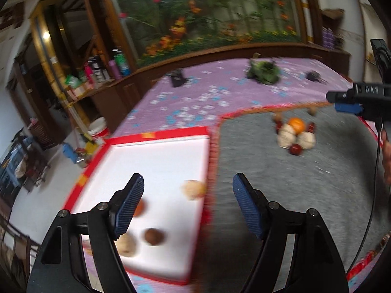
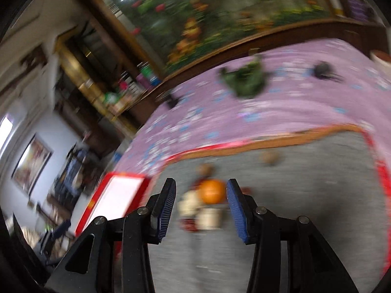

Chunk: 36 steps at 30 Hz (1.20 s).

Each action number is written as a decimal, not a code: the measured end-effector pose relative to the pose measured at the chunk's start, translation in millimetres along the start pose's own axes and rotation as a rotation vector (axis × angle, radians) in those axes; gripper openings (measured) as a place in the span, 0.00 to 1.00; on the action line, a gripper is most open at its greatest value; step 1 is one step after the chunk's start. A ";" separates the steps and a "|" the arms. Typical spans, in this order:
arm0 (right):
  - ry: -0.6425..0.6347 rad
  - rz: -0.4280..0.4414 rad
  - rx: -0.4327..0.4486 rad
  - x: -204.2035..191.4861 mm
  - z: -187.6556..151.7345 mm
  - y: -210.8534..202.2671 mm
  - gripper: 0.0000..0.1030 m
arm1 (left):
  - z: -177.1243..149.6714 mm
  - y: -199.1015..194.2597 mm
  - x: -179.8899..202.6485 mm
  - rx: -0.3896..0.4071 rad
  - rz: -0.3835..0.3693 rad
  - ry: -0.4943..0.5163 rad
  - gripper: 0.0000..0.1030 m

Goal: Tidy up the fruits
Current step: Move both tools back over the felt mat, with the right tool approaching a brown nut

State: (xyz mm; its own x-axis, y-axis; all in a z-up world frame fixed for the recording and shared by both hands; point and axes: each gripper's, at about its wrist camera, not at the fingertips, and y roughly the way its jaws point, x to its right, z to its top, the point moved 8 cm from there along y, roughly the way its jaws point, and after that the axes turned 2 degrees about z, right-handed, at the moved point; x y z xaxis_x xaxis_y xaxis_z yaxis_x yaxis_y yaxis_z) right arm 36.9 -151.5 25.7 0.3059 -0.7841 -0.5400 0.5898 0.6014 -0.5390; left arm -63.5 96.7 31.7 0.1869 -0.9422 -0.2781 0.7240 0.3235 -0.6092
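My left gripper (image 1: 188,207) hangs with its jaws spread wide and nothing between them; the blue ribbed pads are bare. Below and ahead of its left finger lies the white tray with the red rim (image 1: 156,133), and straddling the tray's right edge is where the gripper sits. Four fruits are in the tray: a pale fuzzy one (image 1: 193,189) just ahead, near the right rim, a brown round one (image 1: 153,236) close under the jaws, a tan one (image 1: 125,244) partly hidden behind my left finger, and an orange-brown one (image 1: 140,207) peeking out beside that same finger. To the right of the tray spreads the grey mat (image 1: 281,195), and far ahead on it, well apart from this gripper, sits the cluster of remaining fruits (image 1: 295,134).

My right gripper (image 2: 200,207) is partly open, pads touching nothing. Through the gap I see the orange (image 2: 212,191) just beyond the fingertips, with pale round fruits (image 2: 209,217) nearer and below it, and dark red ones at the edges of the cluster, all blurred. One small brown fruit (image 2: 270,157) lies alone farther ahead to the right. The purple flowered bedspread (image 2: 281,102) stretches beyond the mat, with a green crumpled thing (image 2: 245,80) on it.
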 end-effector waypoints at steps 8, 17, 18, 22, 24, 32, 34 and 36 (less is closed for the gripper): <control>0.145 -0.023 -0.067 66.0 8.8 -9.3 0.45 | 8.9 12.6 74.3 -0.064 -0.166 0.073 0.73; 0.181 -0.063 -0.167 47.8 25.4 51.5 0.37 | 23.3 21.5 105.3 -0.120 -0.269 0.074 0.73; 0.175 -0.078 -0.169 46.2 25.4 57.7 0.37 | 23.1 22.6 108.3 -0.123 -0.271 0.080 0.73; 0.146 -0.123 -0.187 51.2 21.6 74.0 0.33 | 19.9 31.3 116.4 -0.152 -0.267 0.100 0.73; 0.145 -0.128 -0.213 56.0 17.2 78.8 0.30 | 19.5 36.6 119.9 -0.161 -0.265 0.109 0.72; 0.046 -0.182 -0.205 51.2 15.7 83.6 0.23 | 24.3 57.8 132.4 -0.192 -0.284 0.093 0.58; 0.061 -0.173 -0.205 52.6 16.5 83.5 0.23 | 23.2 65.0 136.4 -0.207 -0.289 0.097 0.56; 0.082 -0.157 -0.206 55.2 17.4 82.8 0.23 | 20.8 71.3 140.7 -0.227 -0.287 0.102 0.52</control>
State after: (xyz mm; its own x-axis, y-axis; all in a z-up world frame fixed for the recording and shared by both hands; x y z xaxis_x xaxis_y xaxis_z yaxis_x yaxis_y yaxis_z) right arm 115.6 -147.7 -37.4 0.1560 -0.8600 -0.4859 0.4581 0.4988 -0.7357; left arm 28.2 -14.7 -35.4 -0.0772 -0.9874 -0.1379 0.5694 0.0698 -0.8191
